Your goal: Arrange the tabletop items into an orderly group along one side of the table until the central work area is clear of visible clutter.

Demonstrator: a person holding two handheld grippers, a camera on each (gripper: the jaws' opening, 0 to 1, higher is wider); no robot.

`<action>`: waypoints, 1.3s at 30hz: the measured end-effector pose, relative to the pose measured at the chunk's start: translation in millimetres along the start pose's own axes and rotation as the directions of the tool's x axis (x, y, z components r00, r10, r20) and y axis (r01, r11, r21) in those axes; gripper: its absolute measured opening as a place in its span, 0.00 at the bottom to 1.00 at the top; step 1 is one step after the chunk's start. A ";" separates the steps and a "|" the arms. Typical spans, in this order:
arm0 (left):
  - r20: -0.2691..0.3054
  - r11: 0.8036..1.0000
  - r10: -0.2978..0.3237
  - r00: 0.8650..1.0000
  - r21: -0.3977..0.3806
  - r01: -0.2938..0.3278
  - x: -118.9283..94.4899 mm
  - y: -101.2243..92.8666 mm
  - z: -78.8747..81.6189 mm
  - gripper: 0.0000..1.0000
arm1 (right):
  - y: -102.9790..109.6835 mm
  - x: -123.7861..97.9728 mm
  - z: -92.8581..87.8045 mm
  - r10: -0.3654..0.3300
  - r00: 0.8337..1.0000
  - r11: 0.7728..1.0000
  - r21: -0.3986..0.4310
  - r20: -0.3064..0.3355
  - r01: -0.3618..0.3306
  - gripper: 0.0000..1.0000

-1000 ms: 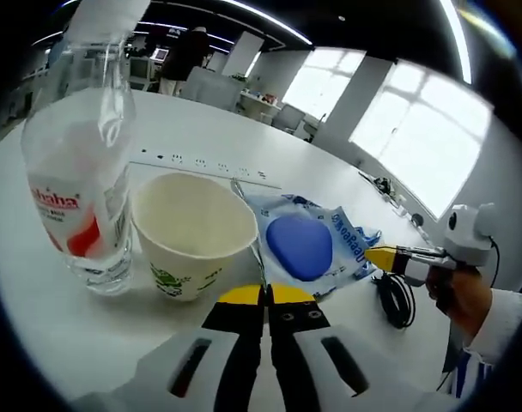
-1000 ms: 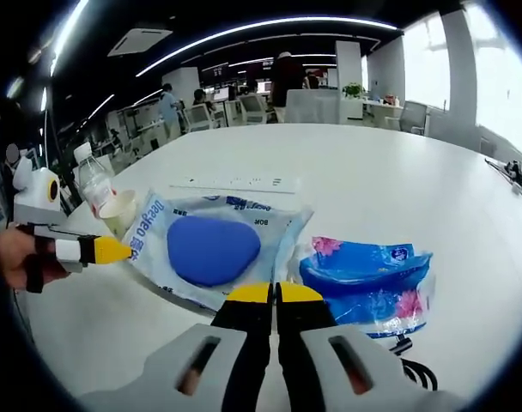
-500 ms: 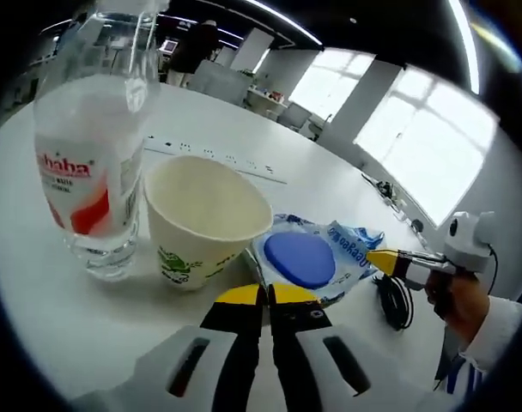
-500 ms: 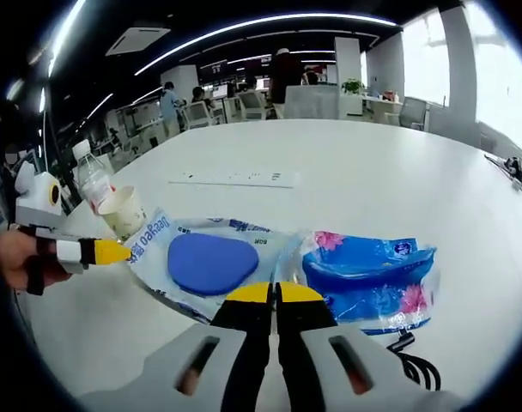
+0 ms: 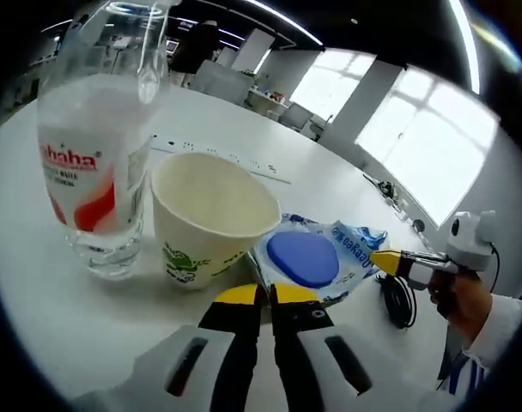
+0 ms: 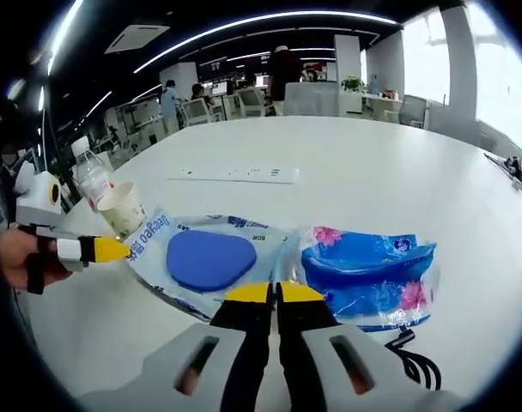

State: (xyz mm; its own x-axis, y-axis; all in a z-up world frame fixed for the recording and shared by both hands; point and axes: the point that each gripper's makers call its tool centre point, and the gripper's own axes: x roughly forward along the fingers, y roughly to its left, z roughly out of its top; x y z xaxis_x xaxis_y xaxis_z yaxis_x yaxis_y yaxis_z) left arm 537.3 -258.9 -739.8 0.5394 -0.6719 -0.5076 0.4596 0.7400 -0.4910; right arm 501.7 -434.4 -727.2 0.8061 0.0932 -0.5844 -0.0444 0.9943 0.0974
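Both my claws are clenched, yellow tips together, gripping nothing: left gripper (image 5: 261,294), right gripper (image 6: 274,293).

Count: one water bottle (image 5: 94,146), one paper cup (image 5: 211,219), one blue pad in a clear pouch (image 6: 211,259), one blue tissue pack (image 6: 368,276), one black cable (image 6: 409,359), one white power strip (image 6: 233,175).

In the left gripper view the cup sits at 11 o'clock from my tips, touching the bottle; the pouch lies at 1 o'clock. In the right gripper view the tissue pack is at 2 o'clock.

Judgement: cup light and crushable, so take it at the rim. Pouch and tissue pack are soft and slippery; pinch an edge. Bottle heavier; grip mid-body.
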 end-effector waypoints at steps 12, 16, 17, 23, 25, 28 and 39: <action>0.012 1.000 -0.004 1.000 -0.002 0.004 -1.1 -0.3 0.9 0.10 | -0.4 -1.7 -1.6 -0.009 1.000 1.000 -0.010 -0.001 0.009 0.03; 0.017 1.000 -0.005 1.000 0.005 0.005 -2.3 -0.7 1.1 0.13 | -0.6 -2.8 -0.4 -0.011 1.000 1.000 -0.006 0.005 0.011 0.05; 0.016 1.000 -0.005 1.000 0.009 0.005 -2.5 -0.8 0.9 0.13 | -0.5 -3.0 -0.3 -0.011 1.000 1.000 -0.006 0.006 0.011 0.05; 0.017 1.000 -0.007 1.000 0.009 0.006 -5.2 -1.6 -0.7 0.17 | -0.3 -5.5 1.3 -0.018 1.000 1.000 -0.005 0.016 0.018 0.10; 0.015 1.000 -0.005 1.000 0.013 0.005 -6.1 -1.5 -1.1 0.17 | 0.7 -6.3 0.8 -0.013 1.000 1.000 -0.004 0.013 0.013 0.09; 0.016 1.000 -0.004 1.000 0.017 0.004 -8.3 -0.7 -1.1 0.18 | 1.9 -7.9 1.3 -0.013 1.000 1.000 -0.009 0.016 0.013 0.09; 0.023 1.000 -0.007 1.000 0.024 0.007 -14.8 -1.8 0.6 0.24 | 1.8 -12.7 2.4 -0.020 0.999 1.000 -0.014 0.028 0.020 0.18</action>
State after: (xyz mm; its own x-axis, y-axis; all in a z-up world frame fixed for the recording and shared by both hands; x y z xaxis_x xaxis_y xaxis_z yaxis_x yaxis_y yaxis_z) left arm 528.9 -250.3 -730.9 0.5518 -0.6764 -0.4879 0.4799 0.7360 -0.4775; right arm 492.8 -433.9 -717.7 0.8230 0.0719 -0.5635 -0.0360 0.9966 0.0746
